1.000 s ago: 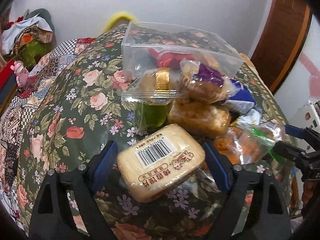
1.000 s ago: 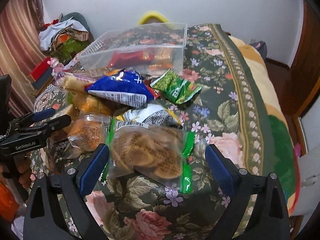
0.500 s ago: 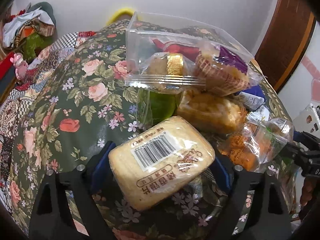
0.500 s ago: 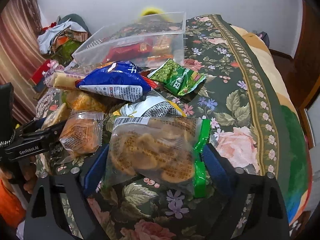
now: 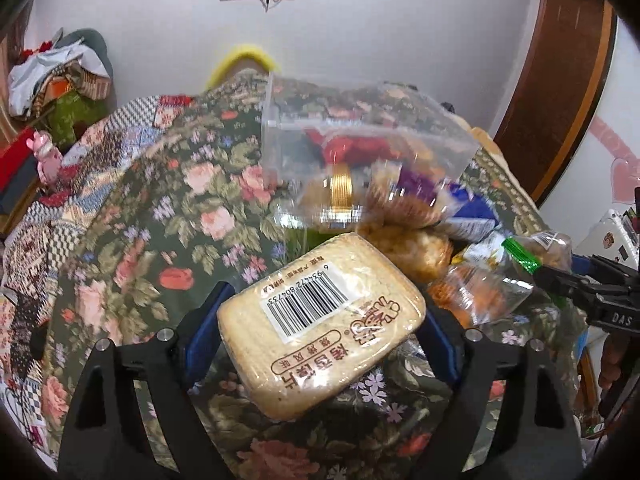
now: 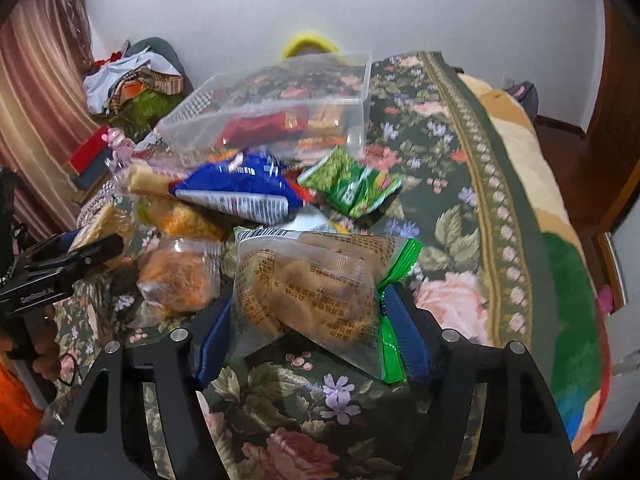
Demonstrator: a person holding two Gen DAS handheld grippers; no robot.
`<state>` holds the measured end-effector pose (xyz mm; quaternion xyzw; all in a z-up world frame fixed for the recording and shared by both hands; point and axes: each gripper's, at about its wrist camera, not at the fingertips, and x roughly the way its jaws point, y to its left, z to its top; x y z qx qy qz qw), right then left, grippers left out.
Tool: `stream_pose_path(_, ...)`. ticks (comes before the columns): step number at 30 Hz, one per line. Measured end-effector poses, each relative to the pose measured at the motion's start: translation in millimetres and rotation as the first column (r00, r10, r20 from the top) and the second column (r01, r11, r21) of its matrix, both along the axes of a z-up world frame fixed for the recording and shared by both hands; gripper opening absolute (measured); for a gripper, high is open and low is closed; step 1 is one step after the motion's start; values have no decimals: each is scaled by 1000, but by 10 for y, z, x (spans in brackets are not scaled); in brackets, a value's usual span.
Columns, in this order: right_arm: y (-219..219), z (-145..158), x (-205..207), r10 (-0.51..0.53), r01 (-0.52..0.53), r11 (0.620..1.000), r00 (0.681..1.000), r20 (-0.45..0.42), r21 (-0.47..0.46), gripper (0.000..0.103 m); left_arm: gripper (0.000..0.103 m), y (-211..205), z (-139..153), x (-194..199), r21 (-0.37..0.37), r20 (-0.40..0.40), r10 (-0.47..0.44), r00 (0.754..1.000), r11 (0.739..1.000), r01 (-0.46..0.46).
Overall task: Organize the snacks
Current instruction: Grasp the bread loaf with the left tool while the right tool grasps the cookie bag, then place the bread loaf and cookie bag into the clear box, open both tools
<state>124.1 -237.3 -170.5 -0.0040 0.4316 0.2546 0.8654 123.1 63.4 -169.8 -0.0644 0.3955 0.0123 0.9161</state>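
My left gripper [image 5: 320, 340] is shut on a pale biscuit pack with a barcode [image 5: 320, 328] and holds it lifted above the floral bedspread. My right gripper [image 6: 308, 332] is shut on a clear cracker bag with a green edge [image 6: 316, 296], also lifted. A clear plastic bin [image 5: 360, 136] stands beyond the snack pile and holds red and orange packets; it also shows in the right wrist view [image 6: 280, 100]. The right gripper shows at the right edge of the left wrist view [image 5: 580, 284], and the left gripper at the left edge of the right wrist view [image 6: 68, 256].
Loose snacks lie between the grippers and the bin: a blue bag [image 6: 240, 192], a green pea packet [image 6: 352, 188], an orange snack bag [image 6: 180, 276], a gold-banded pastry [image 5: 340, 196]. A clothes pile [image 5: 60, 76] sits far left. The bed edge drops off at right [image 6: 560, 240].
Both grippers closed on their packs and lifted them off the bedspread; the views tilted upward and the bin looks farther away.
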Motion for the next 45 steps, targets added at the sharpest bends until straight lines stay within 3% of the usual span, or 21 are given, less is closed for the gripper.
stream_pose_path(10,-25,464,137,-21,17,999,992,121,40,69,86,72,598,45,29,145,21,989,999,-26)
stream_pose_path(17,136,704,324,-2,-5,999,978,210,32,69,86,155,811,381,8,164,21,986,1000,-22)
stream_pose_path(29,442,845,771,14,-21,999,970,242,28,70,86,243,758,1216,36,105,2,994,999,-6)
stream_pose_path(37,700,661,1253,23,-25,1000,983,182,8,70,86,221,568,1762,53,49,-39,998,998,36)
stream_pose_path(45,928,440,1768,36,-28,997,992,120,-75,70,86,247,377,2345,72,-14,-62,998,995,63)
